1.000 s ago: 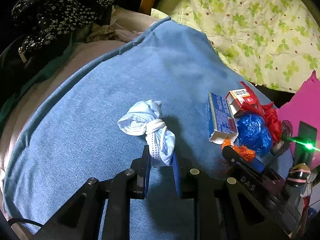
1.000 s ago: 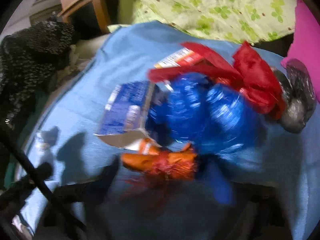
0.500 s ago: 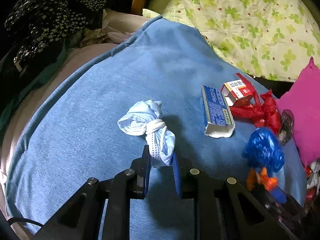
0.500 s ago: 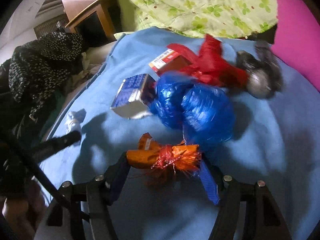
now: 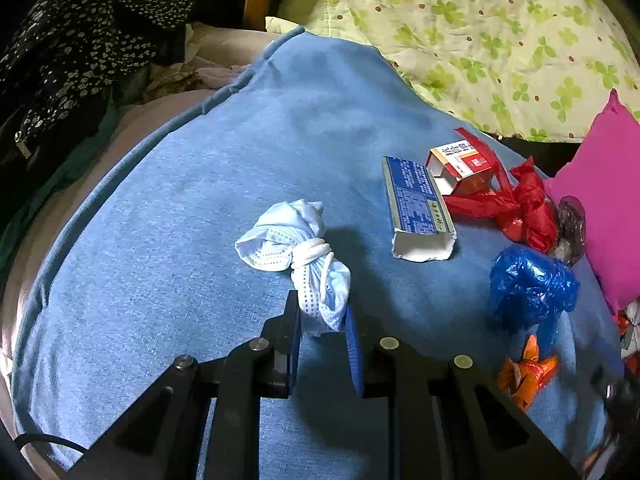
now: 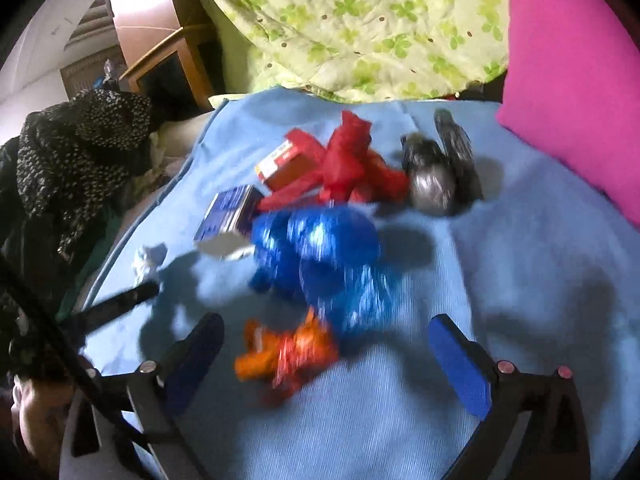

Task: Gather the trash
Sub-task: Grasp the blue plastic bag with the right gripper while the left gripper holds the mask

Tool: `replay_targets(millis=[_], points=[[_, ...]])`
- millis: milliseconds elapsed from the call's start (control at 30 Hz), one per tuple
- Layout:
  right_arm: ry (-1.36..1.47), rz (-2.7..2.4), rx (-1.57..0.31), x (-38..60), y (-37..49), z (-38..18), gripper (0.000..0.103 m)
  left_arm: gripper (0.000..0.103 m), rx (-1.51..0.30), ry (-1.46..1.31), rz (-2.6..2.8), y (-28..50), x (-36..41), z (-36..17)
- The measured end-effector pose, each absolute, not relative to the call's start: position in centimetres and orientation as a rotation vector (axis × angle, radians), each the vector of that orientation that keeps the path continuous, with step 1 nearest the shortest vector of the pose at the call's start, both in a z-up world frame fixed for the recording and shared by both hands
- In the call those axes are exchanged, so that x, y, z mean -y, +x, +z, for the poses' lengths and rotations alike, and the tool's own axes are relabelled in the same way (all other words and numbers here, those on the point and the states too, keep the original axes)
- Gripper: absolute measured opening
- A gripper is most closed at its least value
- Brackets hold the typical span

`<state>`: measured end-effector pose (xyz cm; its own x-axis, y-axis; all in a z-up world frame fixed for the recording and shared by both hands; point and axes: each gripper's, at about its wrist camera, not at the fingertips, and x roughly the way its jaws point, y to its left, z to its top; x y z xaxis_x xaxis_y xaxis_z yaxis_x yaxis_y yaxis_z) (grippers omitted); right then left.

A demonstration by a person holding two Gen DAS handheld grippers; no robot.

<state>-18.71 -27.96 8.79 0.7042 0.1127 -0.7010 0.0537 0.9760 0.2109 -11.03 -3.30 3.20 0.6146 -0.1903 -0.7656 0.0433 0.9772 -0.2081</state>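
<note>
While the left tongs (image 5: 322,334) stay clenched on the lower end of a knotted pale-blue face mask (image 5: 296,248), the rest of the mask lies on the blue blanket (image 5: 200,200) just ahead of them. Over on the other side, the right tongs (image 6: 324,344) have just been opening and now stand released and wide, with a crumpled orange wrapper (image 6: 286,354) lying loose between the blue pads, touched by neither. Just beyond the wrapper sits a bunched blue plastic bag (image 6: 320,248), blurred in the right wrist view. Behind it lie a blue carton (image 5: 416,204) with its open end toward the camera, a small red-and-white box (image 5: 460,162), a tied red plastic bag (image 5: 520,204) and a dark silvery bag (image 6: 436,168), all close together on the blanket. A pink pillow (image 6: 572,72) lies at the right edge, a green-flowered quilt (image 5: 480,32) is heaped at the back, and dark speckled clothing (image 5: 80,40) is piled to the left.
</note>
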Motion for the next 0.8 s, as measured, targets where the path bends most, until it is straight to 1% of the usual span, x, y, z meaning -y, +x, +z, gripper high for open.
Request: replay_targets(millis=[233,300,333,367,400,667,800], points=[[0.055,0.003,-0.838,24.9,-12.3,7.5,0.103,0.022,-0.901,-0.181,-0.139,-10.9,3.1,3.1],[0.07,0.008,-0.861,24.8,-11.1,6.6,0.102,0.022,-0.903,-0.175,-0.147,-10.9,3.3,3.1],[0.088,0.008,-0.865,25.1,-11.1,6.4,0.092,0.022,-0.903,-0.172,-0.15,-10.9,3.3,3.1],[0.11,0.005,-0.864,25.5,-11.0,6.3,0.084,0.022,-0.902,-0.17,-0.151,-10.9,3.4,3.2],[0.133,-0.001,-0.857,25.9,-11.2,6.4,0.083,0.022,-0.898,-0.168,-0.152,-10.9,3.4,3.2],[0.266,-0.026,-0.729,29.6,-14.5,10.2,0.082,0.021,-0.873,-0.142,-0.165,-11.5,4.0,3.6],[0.332,-0.028,-0.72,31.5,-16.8,11.1,0.082,0.021,-0.848,-0.097,-0.192,-12.3,5.0,4.0]])
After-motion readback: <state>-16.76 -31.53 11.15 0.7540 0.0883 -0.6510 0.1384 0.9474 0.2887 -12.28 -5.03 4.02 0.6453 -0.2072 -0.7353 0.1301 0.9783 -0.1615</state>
